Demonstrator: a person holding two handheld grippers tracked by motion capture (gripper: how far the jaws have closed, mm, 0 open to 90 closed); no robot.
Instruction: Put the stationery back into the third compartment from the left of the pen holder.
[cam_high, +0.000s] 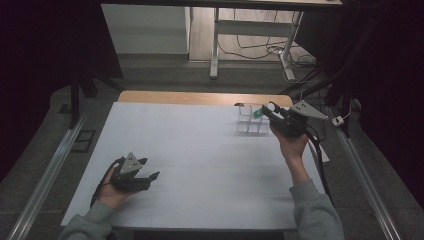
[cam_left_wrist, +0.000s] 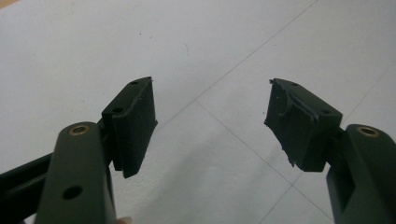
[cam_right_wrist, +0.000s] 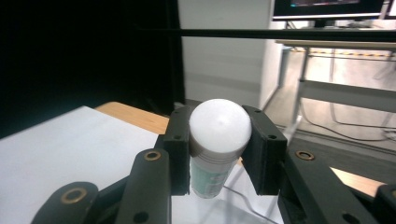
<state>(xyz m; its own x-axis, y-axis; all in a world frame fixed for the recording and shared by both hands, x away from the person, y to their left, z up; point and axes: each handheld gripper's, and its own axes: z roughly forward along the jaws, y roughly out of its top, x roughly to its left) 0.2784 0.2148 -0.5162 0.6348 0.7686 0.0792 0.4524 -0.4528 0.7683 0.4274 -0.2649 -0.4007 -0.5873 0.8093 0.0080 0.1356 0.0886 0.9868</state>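
My right gripper (cam_high: 270, 110) is shut on a small bottle (cam_right_wrist: 215, 144) with a round white cap and a green-printed body. It holds the bottle over a clear divided box (cam_high: 250, 120) at the table's far right. In the high view the bottle (cam_high: 264, 110) lies tilted, green end toward the box. My left gripper (cam_high: 152, 176) rests low near the table's front left, jaws wide open with nothing between them. In the left gripper view its two black pads (cam_left_wrist: 135, 123) stand apart over the bare white surface.
A white sheet (cam_high: 190, 160) covers the table, with a wooden strip (cam_high: 200, 97) at its far edge. Beyond stand a desk frame (cam_high: 250, 30) and floor cables. Metal rails (cam_high: 50, 170) run along both sides.
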